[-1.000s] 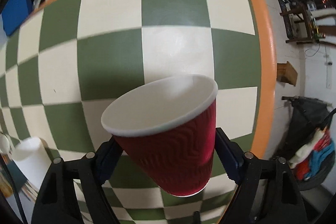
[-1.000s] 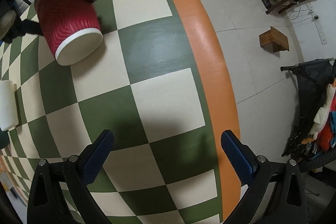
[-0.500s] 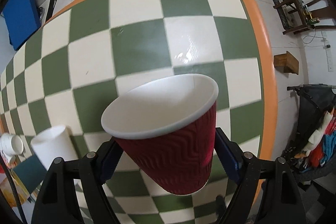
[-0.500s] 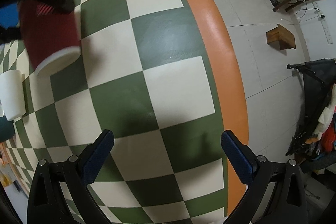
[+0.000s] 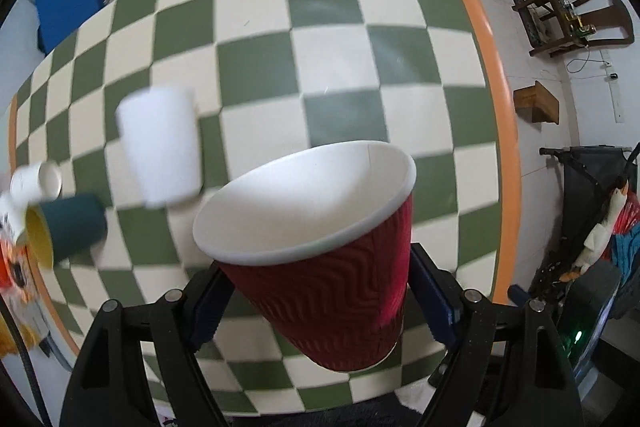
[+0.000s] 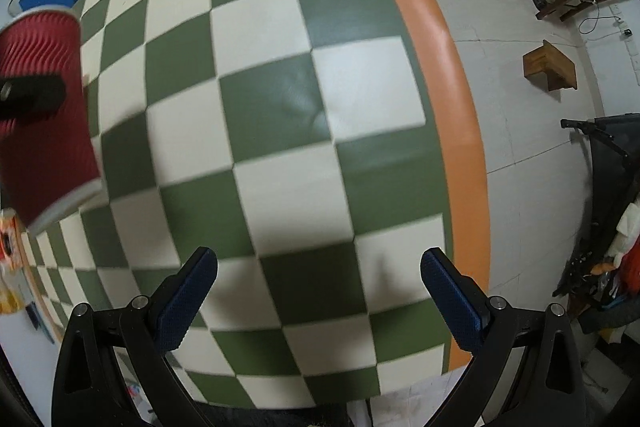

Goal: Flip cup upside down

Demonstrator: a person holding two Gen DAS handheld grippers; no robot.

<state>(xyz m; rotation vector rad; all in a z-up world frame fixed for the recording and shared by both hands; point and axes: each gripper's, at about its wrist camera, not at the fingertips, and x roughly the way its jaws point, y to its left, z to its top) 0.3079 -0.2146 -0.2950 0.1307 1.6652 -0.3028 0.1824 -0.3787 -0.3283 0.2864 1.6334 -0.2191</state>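
So the red cup (image 5: 320, 267) is clamped by the left hand-held gripper (image 5: 320, 303), low in the centre of the left wrist frame, tilted, white mouth facing away over the checkered desk (image 5: 340, 39). The right hand-held gripper (image 6: 318, 301) is spread wide, nothing held. A white cup (image 5: 160, 151) is seen left of centre.

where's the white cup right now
In the left wrist view the white cup is on the checkered table, left of the red cup held in the left gripper, with a dark teal cup beside it.
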